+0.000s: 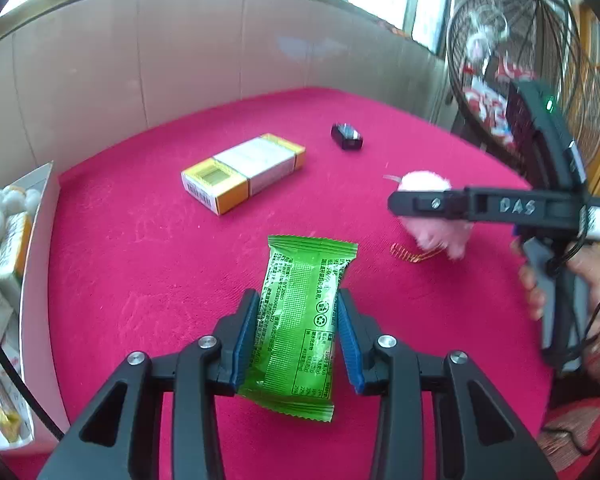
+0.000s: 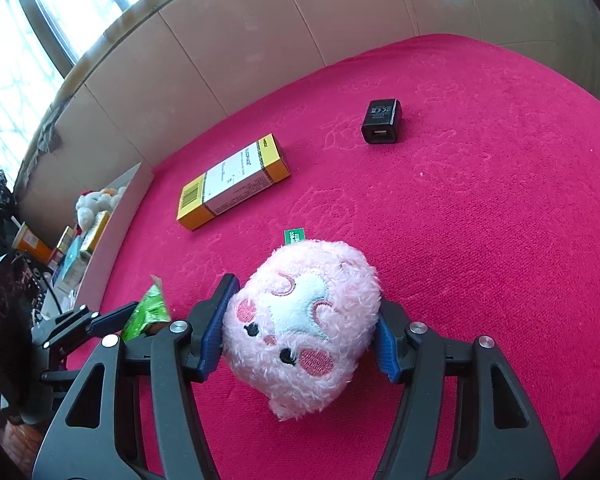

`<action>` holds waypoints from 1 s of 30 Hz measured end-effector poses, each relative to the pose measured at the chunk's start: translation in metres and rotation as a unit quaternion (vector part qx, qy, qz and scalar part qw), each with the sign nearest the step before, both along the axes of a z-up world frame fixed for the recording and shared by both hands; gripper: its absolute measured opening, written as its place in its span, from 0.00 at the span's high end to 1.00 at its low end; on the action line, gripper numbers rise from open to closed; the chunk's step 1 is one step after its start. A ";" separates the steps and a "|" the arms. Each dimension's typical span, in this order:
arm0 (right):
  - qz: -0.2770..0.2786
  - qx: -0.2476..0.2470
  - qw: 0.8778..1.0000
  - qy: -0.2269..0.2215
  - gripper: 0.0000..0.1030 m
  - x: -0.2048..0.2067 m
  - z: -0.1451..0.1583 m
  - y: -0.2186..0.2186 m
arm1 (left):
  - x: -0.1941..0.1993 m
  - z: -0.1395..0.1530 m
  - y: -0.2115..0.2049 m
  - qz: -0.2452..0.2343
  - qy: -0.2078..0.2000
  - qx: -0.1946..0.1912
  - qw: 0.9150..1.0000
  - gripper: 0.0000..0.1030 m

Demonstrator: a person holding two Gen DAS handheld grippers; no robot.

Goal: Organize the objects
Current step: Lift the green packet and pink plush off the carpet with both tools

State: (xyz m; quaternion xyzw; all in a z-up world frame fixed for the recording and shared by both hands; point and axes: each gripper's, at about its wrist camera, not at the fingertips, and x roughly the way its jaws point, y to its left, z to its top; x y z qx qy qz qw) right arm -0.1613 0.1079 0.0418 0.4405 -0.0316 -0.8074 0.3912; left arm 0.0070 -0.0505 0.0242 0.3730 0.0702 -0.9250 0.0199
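A green snack packet (image 1: 300, 320) lies lengthwise between the blue pads of my left gripper (image 1: 299, 300), which is shut on its middle, just above the red cloth. From the right wrist view the packet (image 2: 148, 312) and the left gripper (image 2: 100, 320) show at the left edge. My right gripper (image 2: 304, 300) is shut on a pink plush toy (image 2: 300, 328), its face turned up toward the camera. In the left wrist view the right gripper (image 1: 420, 204) holds the plush (image 1: 432, 236) at the right, with a hand on its handle.
A yellow and white carton (image 1: 244, 172) (image 2: 232, 184) and a black charger plug (image 1: 347, 136) (image 2: 381, 121) lie farther back on the red cloth. A white box (image 1: 36, 240) (image 2: 116, 216) holding several items stands at the left edge. A cardboard wall (image 1: 180, 40) rings the back; a fan (image 1: 520, 72) stands at the right.
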 end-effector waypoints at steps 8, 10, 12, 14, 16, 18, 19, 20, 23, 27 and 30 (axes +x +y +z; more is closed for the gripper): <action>0.000 -0.020 1.000 0.014 0.41 0.007 0.014 0.005 | 0.014 0.022 -0.001 0.035 0.044 0.022 0.998 0.63; -0.001 -0.026 0.999 0.018 0.41 0.009 0.019 0.006 | 0.019 0.030 -0.002 0.041 0.058 0.024 0.997 0.63; 0.000 -0.030 0.999 0.024 0.41 0.011 0.023 0.007 | 0.026 0.037 -0.002 0.047 0.068 0.021 0.996 0.63; 0.002 -0.032 0.999 0.026 0.41 0.013 0.025 0.006 | 0.030 0.043 -0.003 0.052 0.078 0.020 0.995 0.63; 0.005 -0.034 0.999 0.027 0.41 0.015 0.028 0.005 | 0.034 0.047 -0.004 0.056 0.082 0.022 0.995 0.63; 0.013 -0.035 0.999 0.026 0.41 0.017 0.029 0.003 | 0.037 0.050 -0.006 0.058 0.088 0.024 0.994 0.63; 0.015 -0.036 0.999 0.026 0.41 0.018 0.029 0.003 | 0.038 0.051 -0.006 0.059 0.089 0.025 0.994 0.63; 0.017 -0.036 0.999 0.026 0.41 0.018 0.030 0.002 | 0.040 0.052 -0.005 0.060 0.090 0.025 0.994 0.63; 0.020 -0.038 0.999 0.025 0.41 0.021 0.030 0.001 | 0.042 0.054 -0.006 0.063 0.096 0.029 0.993 0.63; 0.023 -0.041 0.999 0.027 0.41 0.024 0.031 0.000 | 0.043 0.055 -0.006 0.065 0.099 0.031 0.993 0.63; 0.025 -0.043 0.998 0.027 0.41 0.024 0.032 0.000 | 0.044 0.055 -0.005 0.065 0.100 0.034 0.992 0.63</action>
